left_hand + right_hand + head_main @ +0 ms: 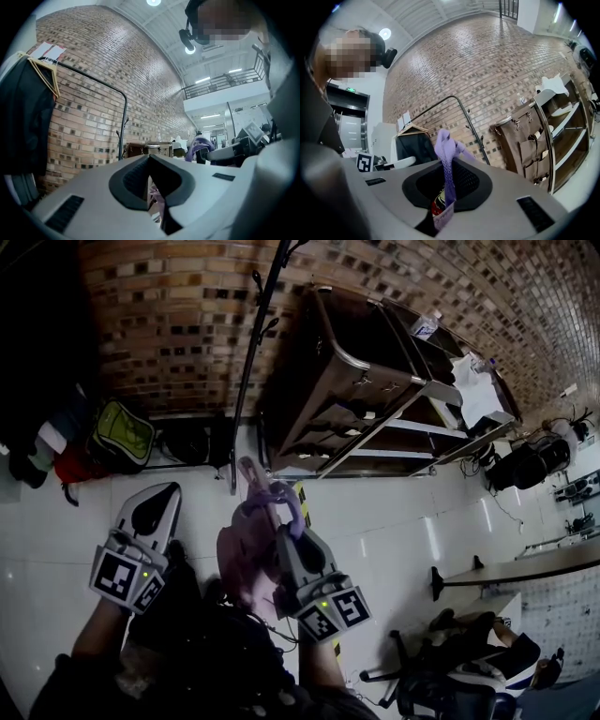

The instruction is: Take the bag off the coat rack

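My right gripper (280, 512) is shut on the purple strap (269, 497) of a pink bag (242, 563), which hangs beside it above the white floor. In the right gripper view the strap (445, 159) rises out from between the closed jaws (446, 190). The black coat rack pole (251, 362) stands by the brick wall, apart from the bag, and also shows as a thin pole (476, 133) behind the strap. My left gripper (155, 514) hovers to the left of the bag, jaws together with nothing in them (150, 161). From it I see the strap (199, 145) at the right.
A brown fabric organiser on a metal shelf trolley (361, 381) stands right of the pole. A green backpack (122, 437) and other bags lie by the wall at left. A garment rail (86, 75) holds a dark coat (23, 117). Office chairs (455, 671) and a table (525, 568) stand at the right.
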### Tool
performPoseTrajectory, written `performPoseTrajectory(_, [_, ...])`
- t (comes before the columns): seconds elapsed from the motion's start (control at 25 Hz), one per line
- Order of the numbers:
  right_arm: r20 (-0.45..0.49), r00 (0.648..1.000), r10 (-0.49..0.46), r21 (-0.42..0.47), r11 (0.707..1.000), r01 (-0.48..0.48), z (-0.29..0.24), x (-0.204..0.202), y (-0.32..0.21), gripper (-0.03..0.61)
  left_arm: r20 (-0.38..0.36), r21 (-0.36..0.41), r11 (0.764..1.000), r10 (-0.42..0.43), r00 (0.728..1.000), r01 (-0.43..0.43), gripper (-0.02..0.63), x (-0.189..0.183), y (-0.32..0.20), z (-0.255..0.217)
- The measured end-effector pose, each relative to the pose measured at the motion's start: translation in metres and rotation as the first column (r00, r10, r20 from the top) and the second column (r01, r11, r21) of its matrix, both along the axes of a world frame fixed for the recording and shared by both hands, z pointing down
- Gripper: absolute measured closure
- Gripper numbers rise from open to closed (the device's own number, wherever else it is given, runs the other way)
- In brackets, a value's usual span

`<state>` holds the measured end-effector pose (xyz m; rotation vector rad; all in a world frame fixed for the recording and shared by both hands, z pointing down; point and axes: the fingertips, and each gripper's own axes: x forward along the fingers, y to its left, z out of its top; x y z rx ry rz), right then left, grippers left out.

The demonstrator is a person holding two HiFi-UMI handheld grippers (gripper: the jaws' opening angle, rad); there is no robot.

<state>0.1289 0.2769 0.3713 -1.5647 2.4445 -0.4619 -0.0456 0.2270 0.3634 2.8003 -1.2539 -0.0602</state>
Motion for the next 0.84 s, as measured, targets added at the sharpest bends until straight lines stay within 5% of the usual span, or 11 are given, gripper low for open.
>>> performPoseTrajectory(0.84, [-0.039, 0.998, 0.048, 0.007, 0.999, -0.047, -0.008, -0.017, -0.034, 0.526, -0.027, 0.02, 1.0, -0.002, 1.0, 0.003, 0.597, -0.037, -0.026, -0.013])
